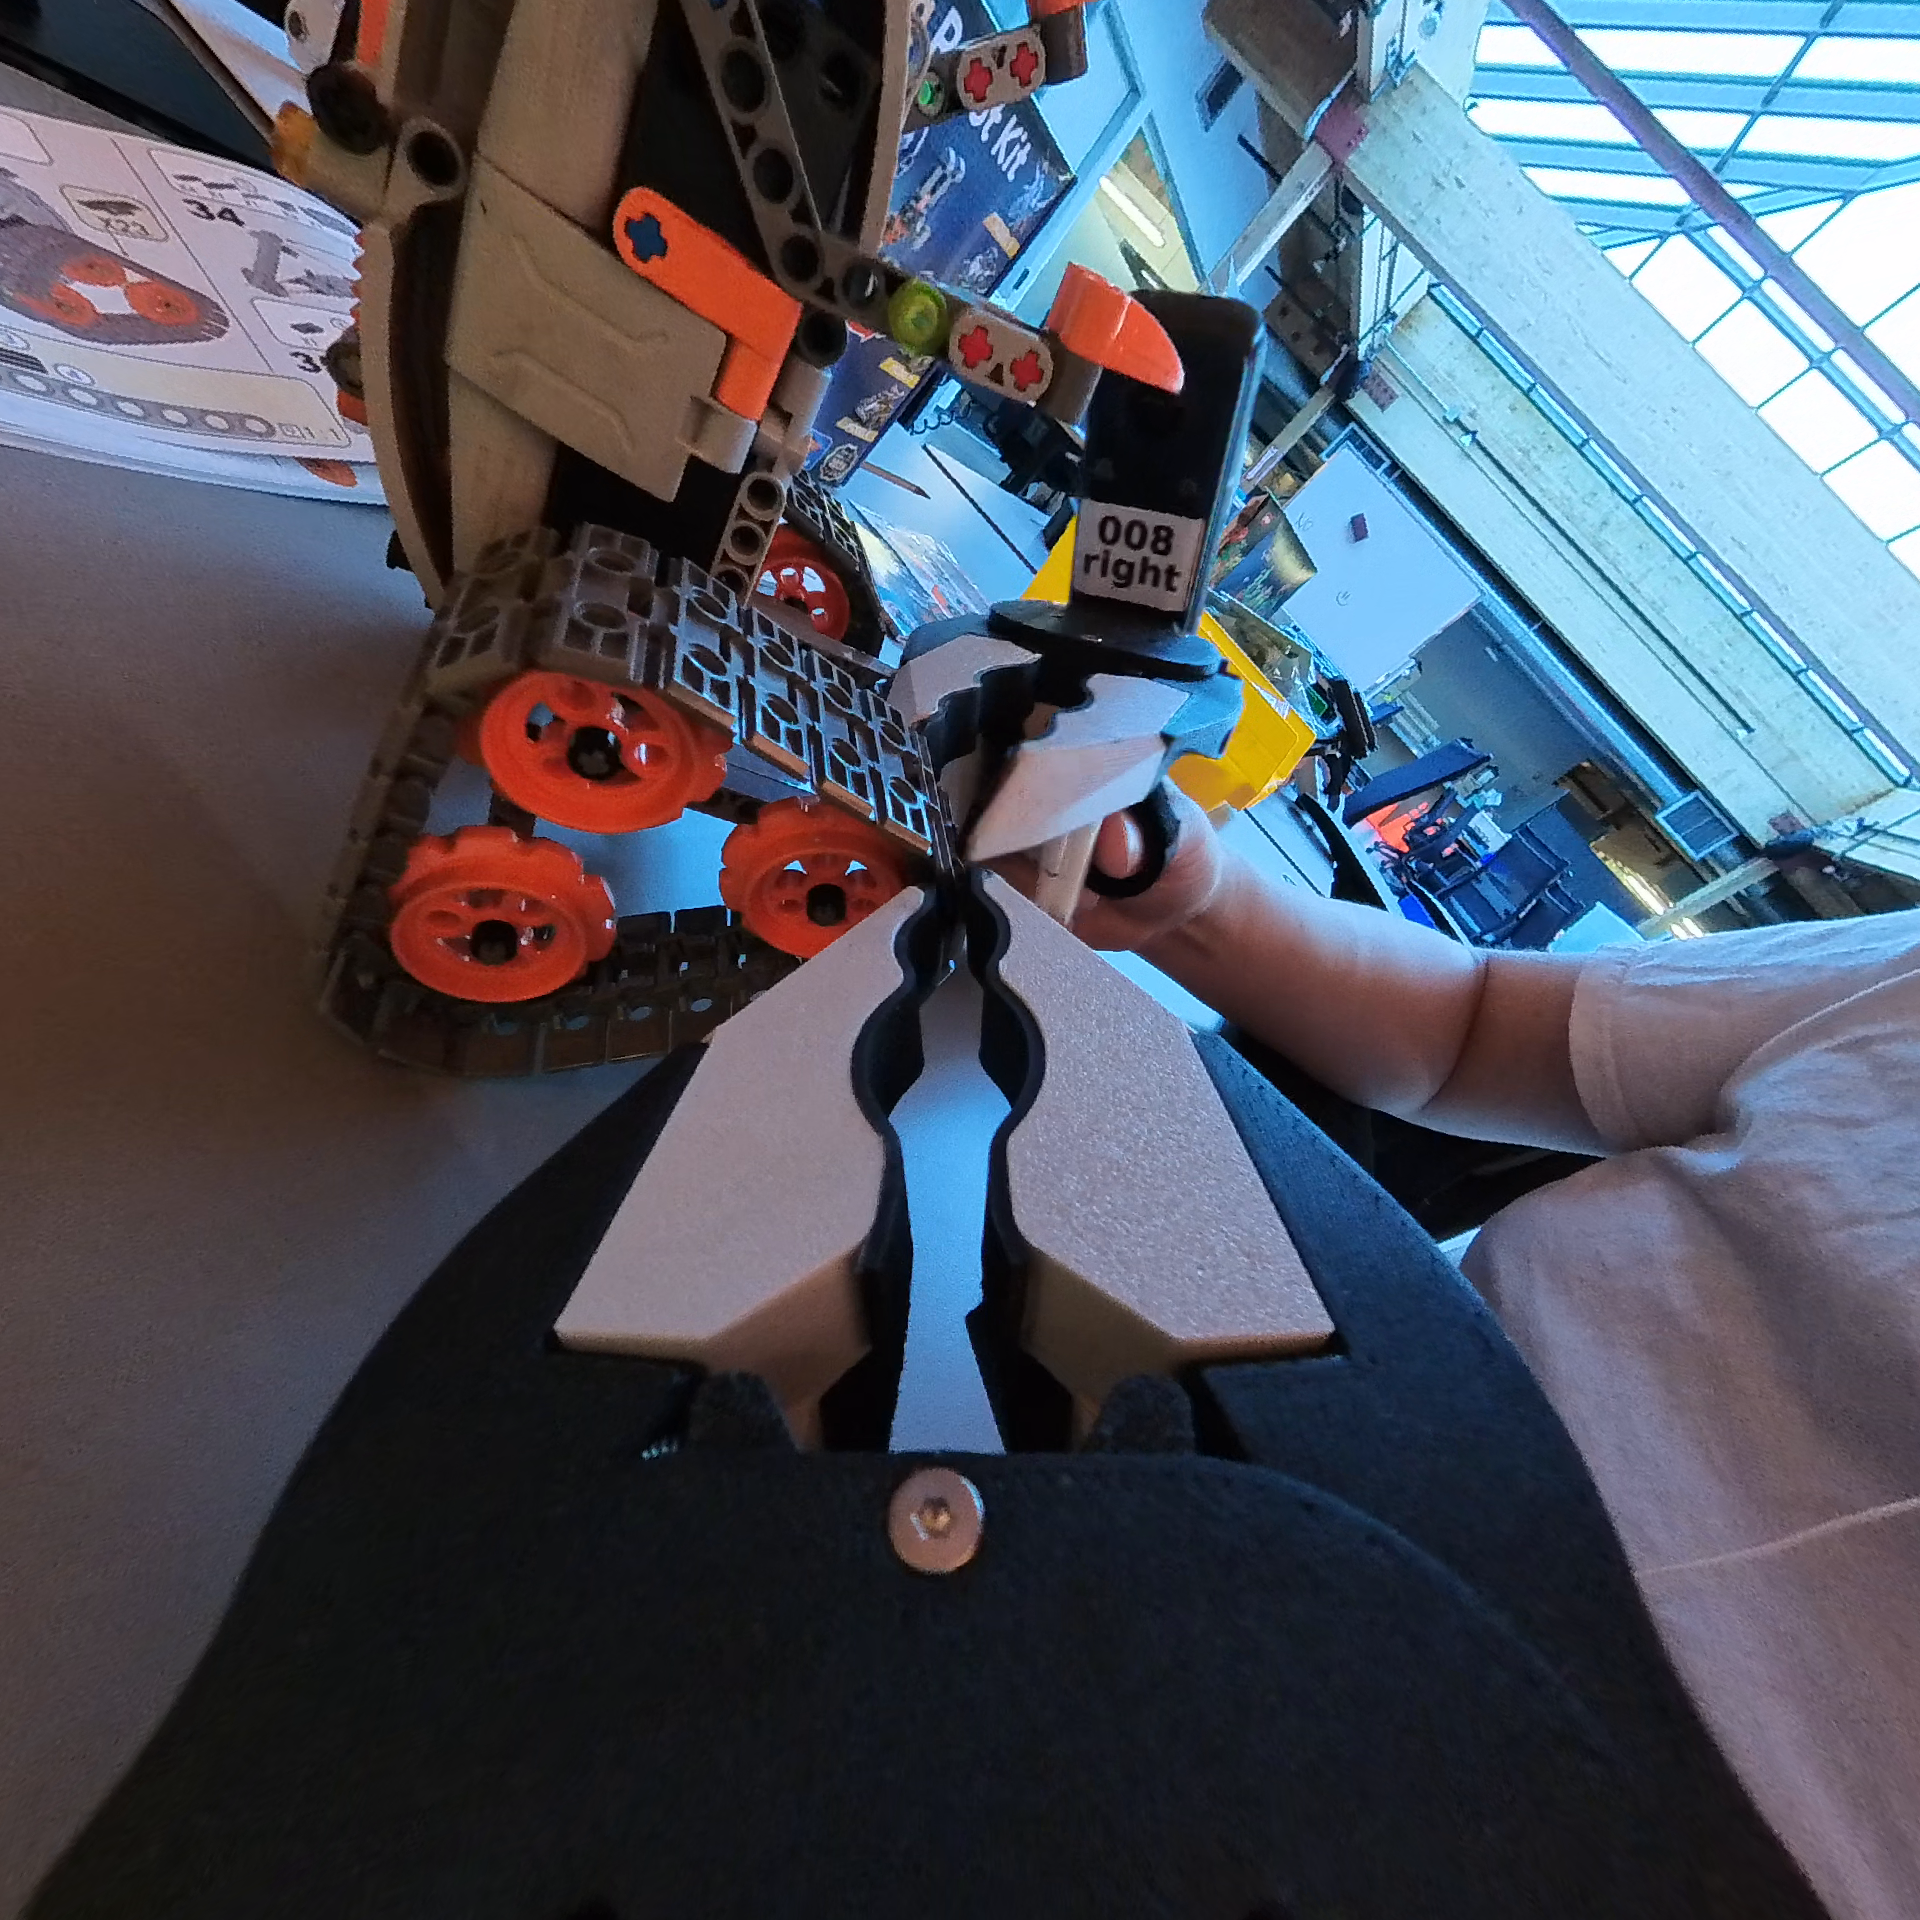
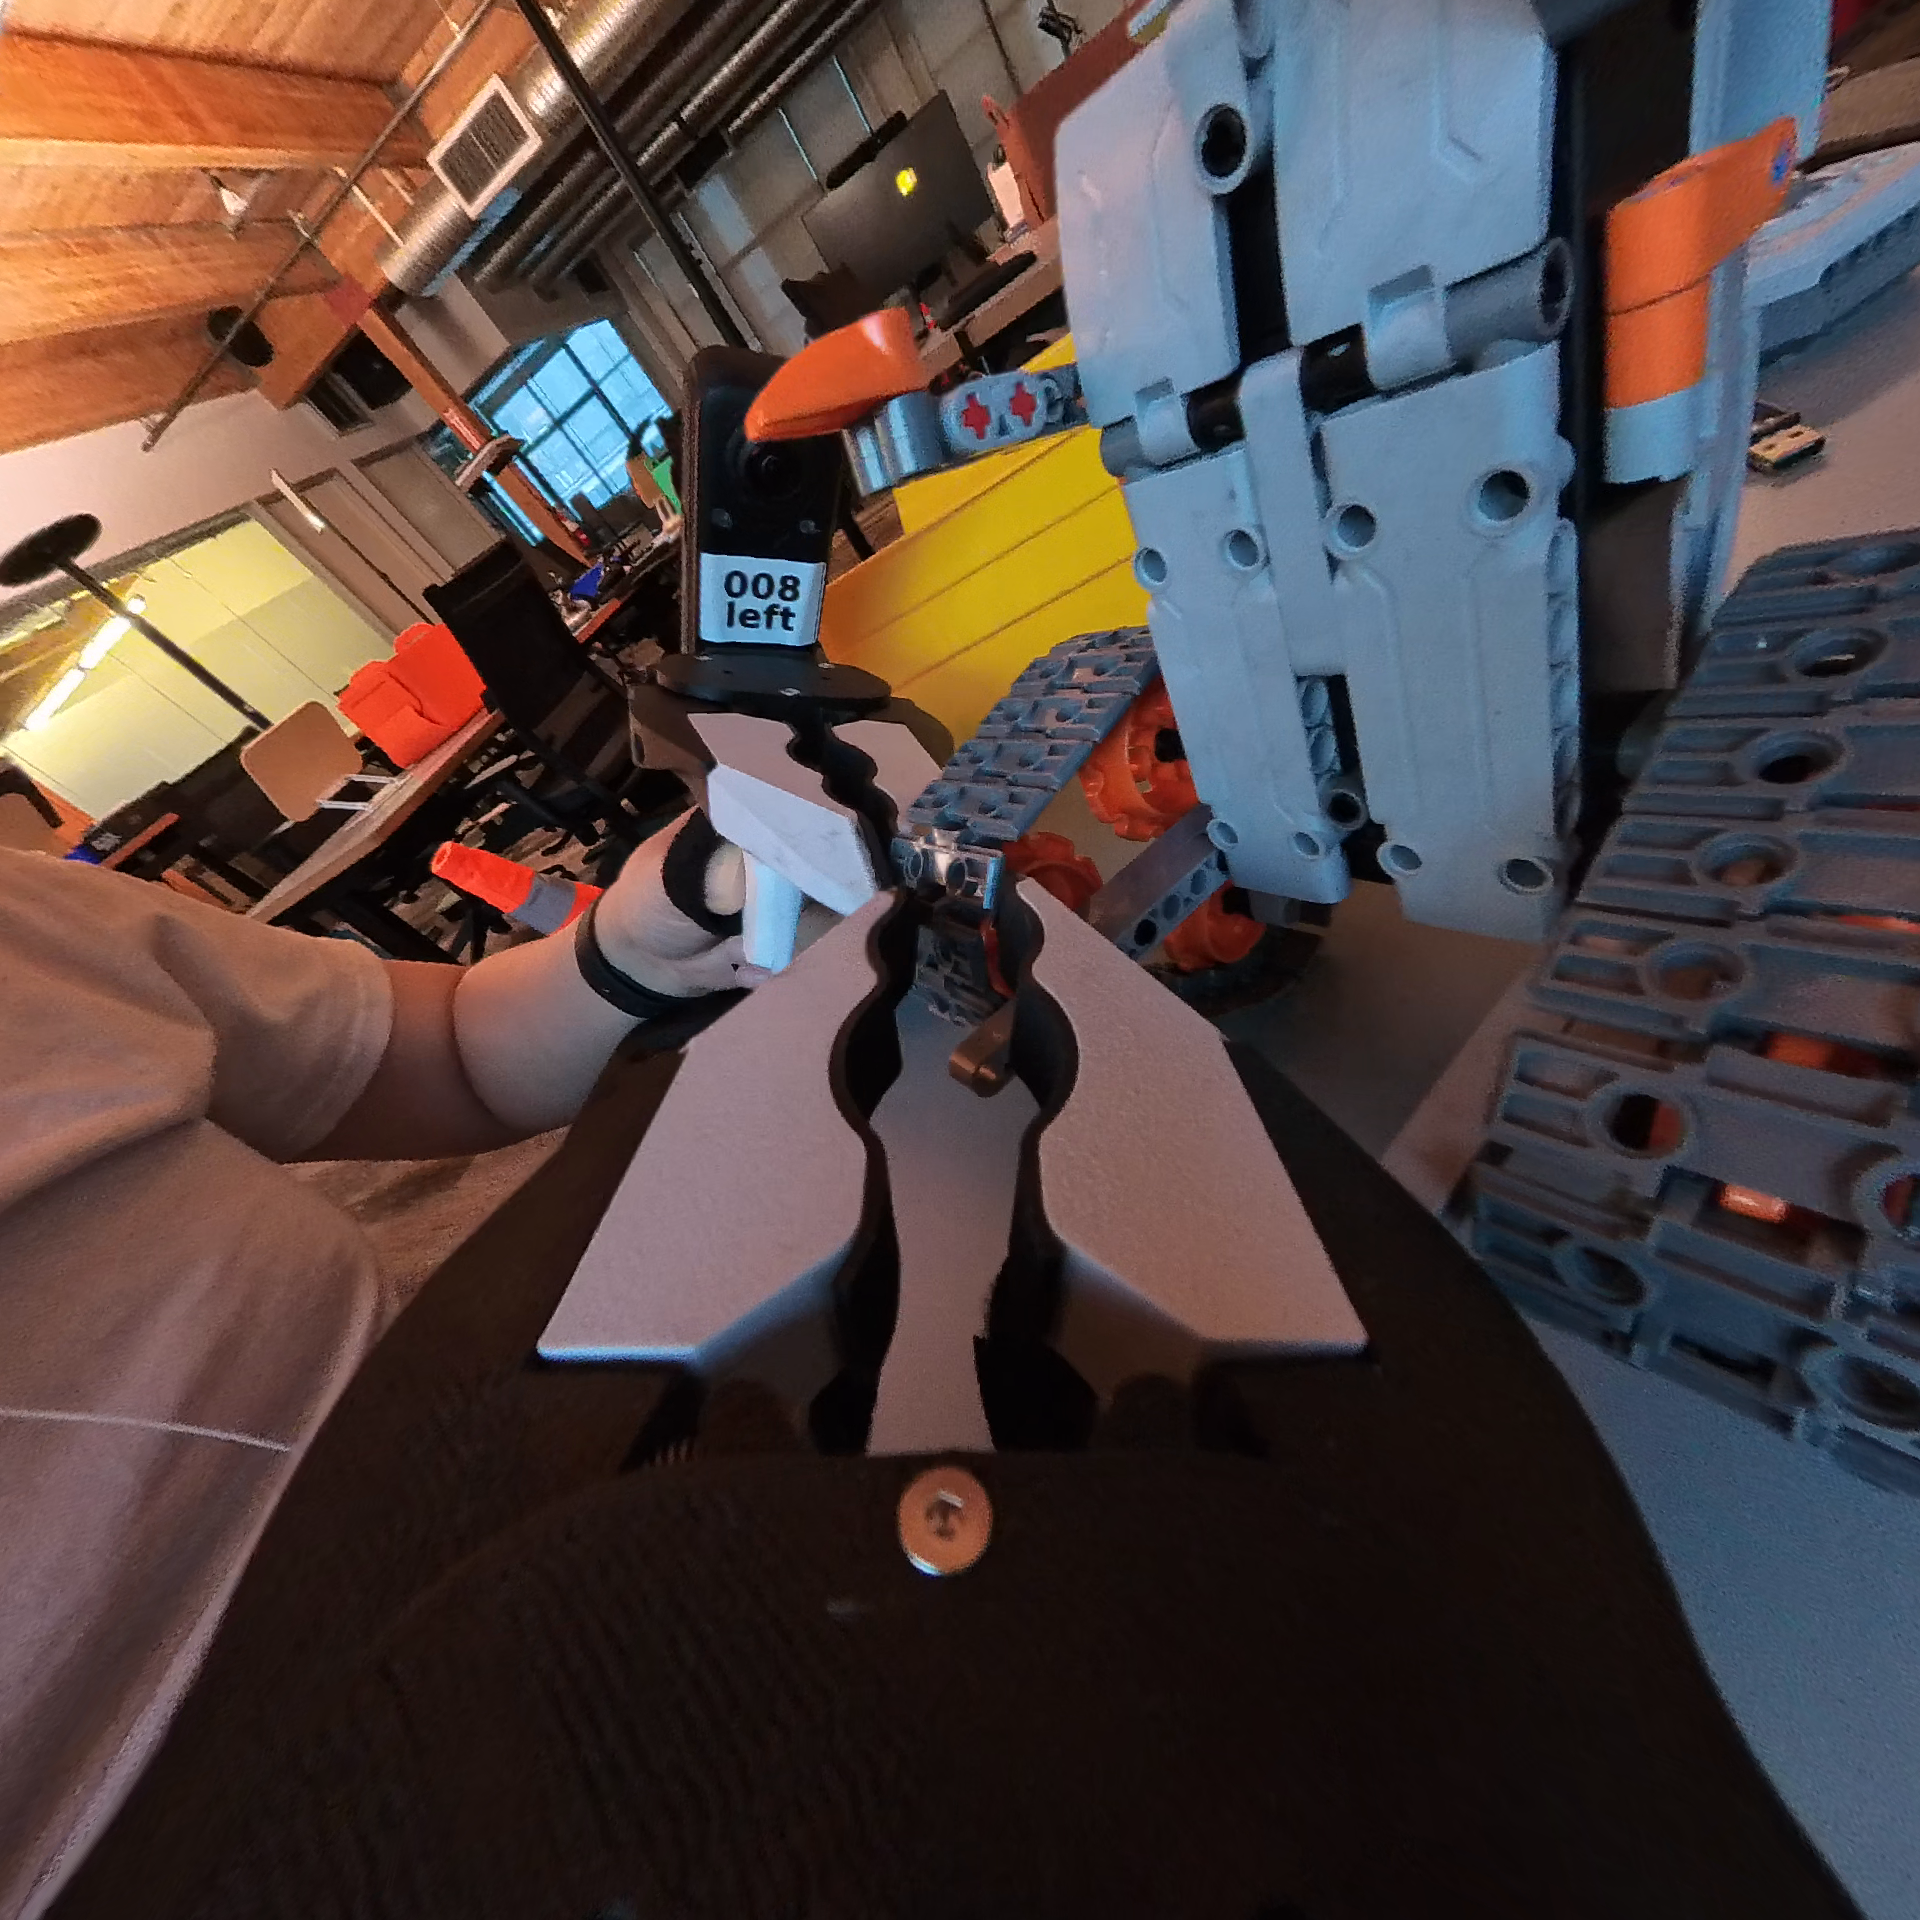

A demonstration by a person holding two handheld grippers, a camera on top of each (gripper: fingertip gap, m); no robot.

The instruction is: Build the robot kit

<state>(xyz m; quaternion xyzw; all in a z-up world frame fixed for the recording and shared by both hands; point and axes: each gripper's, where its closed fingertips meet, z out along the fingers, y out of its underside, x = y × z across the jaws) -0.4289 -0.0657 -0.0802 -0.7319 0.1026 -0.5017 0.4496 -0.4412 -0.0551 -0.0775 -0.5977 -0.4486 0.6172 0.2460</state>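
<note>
Timber ceiling beams (image 2: 156,114), gridded windows (image 2: 566,400), grey table (image 1: 156,727)

Open-plan office workshop, desks (image 2: 395,800), chairs (image 2: 301,748), exposed ducts (image 2: 582,94), timber beams (image 2: 156,104)

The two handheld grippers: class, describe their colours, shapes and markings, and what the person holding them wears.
Each gripper, left and right, has a rough black body with a silver screw, and two pale grey wedge fingers lined with wavy black pads. A black upright camera mount bears a white label. The person wears a pale short sleeve and a black wristband.
</note>
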